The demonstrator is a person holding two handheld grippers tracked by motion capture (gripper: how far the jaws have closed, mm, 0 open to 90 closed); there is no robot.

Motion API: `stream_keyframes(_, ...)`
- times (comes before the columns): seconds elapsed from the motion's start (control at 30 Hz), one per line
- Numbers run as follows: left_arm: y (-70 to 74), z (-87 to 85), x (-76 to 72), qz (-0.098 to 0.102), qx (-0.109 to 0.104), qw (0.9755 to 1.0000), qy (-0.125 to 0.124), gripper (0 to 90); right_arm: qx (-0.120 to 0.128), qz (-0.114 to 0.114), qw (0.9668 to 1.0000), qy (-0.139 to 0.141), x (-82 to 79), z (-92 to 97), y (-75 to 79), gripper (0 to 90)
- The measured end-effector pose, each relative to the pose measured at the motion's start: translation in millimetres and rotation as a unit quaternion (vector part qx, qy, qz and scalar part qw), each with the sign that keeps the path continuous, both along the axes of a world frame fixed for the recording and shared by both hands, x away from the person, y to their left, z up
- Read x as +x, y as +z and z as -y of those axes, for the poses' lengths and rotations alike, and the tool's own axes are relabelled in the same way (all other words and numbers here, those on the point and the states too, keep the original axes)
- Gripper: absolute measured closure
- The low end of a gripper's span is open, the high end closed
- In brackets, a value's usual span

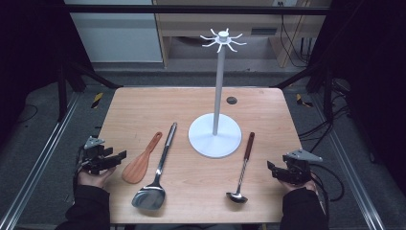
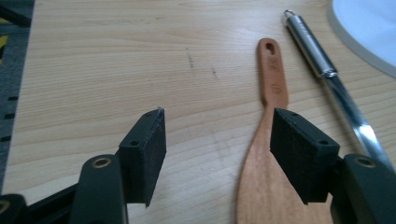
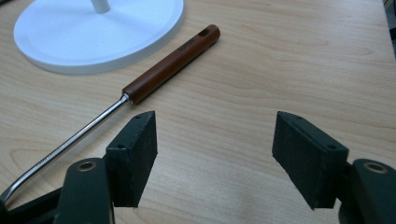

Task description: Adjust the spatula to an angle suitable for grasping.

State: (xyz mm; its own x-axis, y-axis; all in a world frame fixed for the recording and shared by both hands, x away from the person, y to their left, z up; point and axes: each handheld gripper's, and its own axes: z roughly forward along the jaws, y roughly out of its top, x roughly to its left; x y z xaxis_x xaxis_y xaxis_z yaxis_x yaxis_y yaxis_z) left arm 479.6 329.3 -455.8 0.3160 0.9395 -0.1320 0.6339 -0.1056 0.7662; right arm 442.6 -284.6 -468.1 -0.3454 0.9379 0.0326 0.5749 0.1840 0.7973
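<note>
Three utensils lie flat on a wooden table [image 1: 143, 103] in front of a white hook stand [image 1: 215, 135], each with its handle toward the stand, an arrangement that seems meant to leave the hanging holes easy to lift toward the hooks above. The left gripper [image 1: 107, 159] rests at the table's left edge with its jaws wide apart and nothing between them; in the left gripper view the wooden spatula [image 2: 266, 140] lies just beside the right-hand jaw, partly behind it, and the steel turner [image 2: 327, 79] lies farther off. The right gripper [image 1: 277, 171] sits at the right edge, likewise spread open and empty, aimed across bare wood, with the ladle [image 3: 159, 74] off to its left, the brown handle ending just beside the stand's base without clearly touching it. Judged from this layout, each hand is parked beside the tool nearest to it. Open tabletop remains between the ladle and the right edge and behind the stand; the spatula and turner lie close together, leaving little room for a jaw between them.
</note>
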Motion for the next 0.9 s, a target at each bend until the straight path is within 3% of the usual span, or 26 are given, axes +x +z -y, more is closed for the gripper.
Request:
stream_keyframes(0.1,2.7,6.5,-2.0,-0.005,0.002,0.9999,-0.009,34.5,-0.014,-0.005,0.9999,0.006,-0.9,-1.8,-1.4,30.7)
stream_keyframes(0.33,5.5,15.6,-2.1,-0.018,0.003,0.9997,-0.019,31.8,-0.013,-0.006,0.9999,0.002,-4.8,0.0,-0.1,30.1)
stream_keyframes(0.9,18.2,44.7,-7.5,-0.005,0.024,0.9986,-0.048,30.6,-0.010,-0.007,0.9999,0.003,-5.3,-1.4,0.1,31.6)
